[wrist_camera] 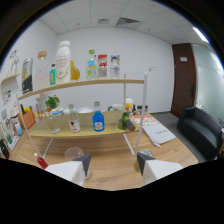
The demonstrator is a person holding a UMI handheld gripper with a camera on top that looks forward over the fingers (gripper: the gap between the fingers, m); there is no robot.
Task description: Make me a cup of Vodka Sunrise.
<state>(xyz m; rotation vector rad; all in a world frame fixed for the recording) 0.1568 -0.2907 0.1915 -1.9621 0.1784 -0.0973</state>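
Observation:
My gripper (114, 161) hovers low over the wooden table (112, 175), open, with nothing between its fingers. A clear plastic cup (73, 153) stands just left of the left fingertip (85, 161). A second clear glass (146, 152) sits by the right fingertip (142, 160). Beyond them is a two-tier wooden shelf (85, 85). Its lower board holds a blue bottle (98, 121), a clear bottle with a red label (73, 123) and a green item (123, 121). On the upper board stand a large white bottle (62, 62), a yellow bottle (75, 72) and a clear green-capped bottle (91, 65).
A long stirrer with a red tip (42, 162) lies on the table left of the cup. A white bag (158, 134) lies beyond the right finger. A black sofa (202, 125) and a brown door (182, 75) are farther right. A small plant (52, 102) sits at the shelf's left.

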